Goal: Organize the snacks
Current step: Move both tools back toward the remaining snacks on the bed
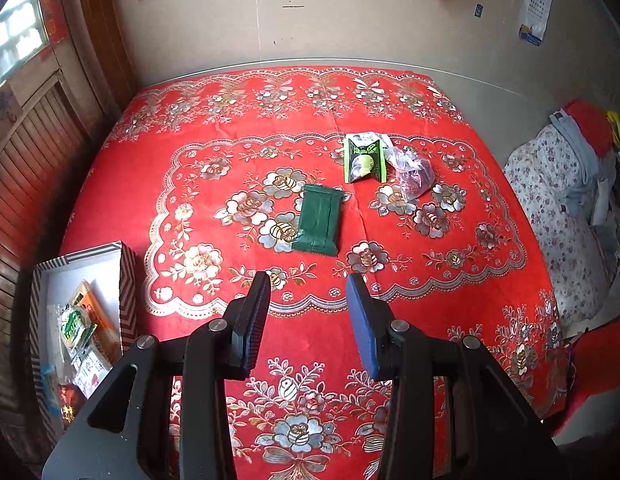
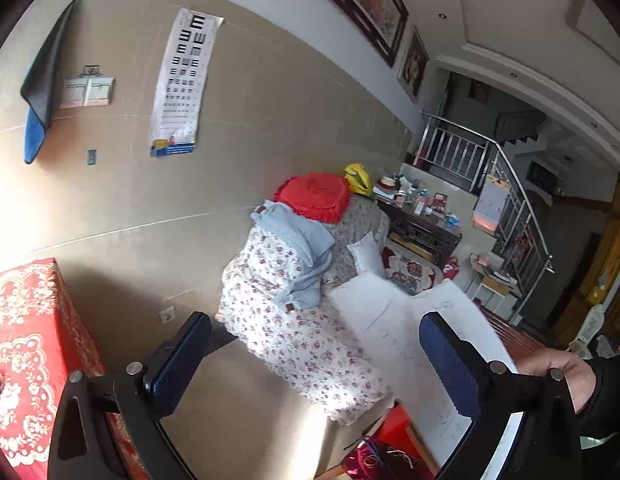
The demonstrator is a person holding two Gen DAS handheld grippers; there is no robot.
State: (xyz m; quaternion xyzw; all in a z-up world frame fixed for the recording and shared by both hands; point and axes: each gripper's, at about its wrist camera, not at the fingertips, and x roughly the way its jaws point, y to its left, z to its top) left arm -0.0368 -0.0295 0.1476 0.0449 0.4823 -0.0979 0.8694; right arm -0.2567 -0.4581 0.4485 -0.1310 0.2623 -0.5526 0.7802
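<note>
A dark green snack packet (image 1: 319, 220) lies flat in the middle of the red flowered tablecloth (image 1: 190, 120). Behind it and to the right stand a green-and-white packet (image 1: 364, 159) and a clear bag of reddish snacks (image 1: 412, 174). My left gripper (image 1: 308, 284) hovers above the cloth just short of the dark green packet, its jaws a little apart with nothing between them. At the table's left edge a striped box (image 1: 128, 292) holds several packets. My right gripper (image 2: 316, 320) is open and empty, pointing away from the table toward a sofa.
The table stands against a tiled wall (image 1: 350, 20). To its right is a sofa under a floral cover (image 2: 294, 320) with a red cushion (image 2: 316, 196). A person's hand (image 2: 566, 372) grips the right tool. A corner of the red-clothed table (image 2: 26, 320) shows at the lower left.
</note>
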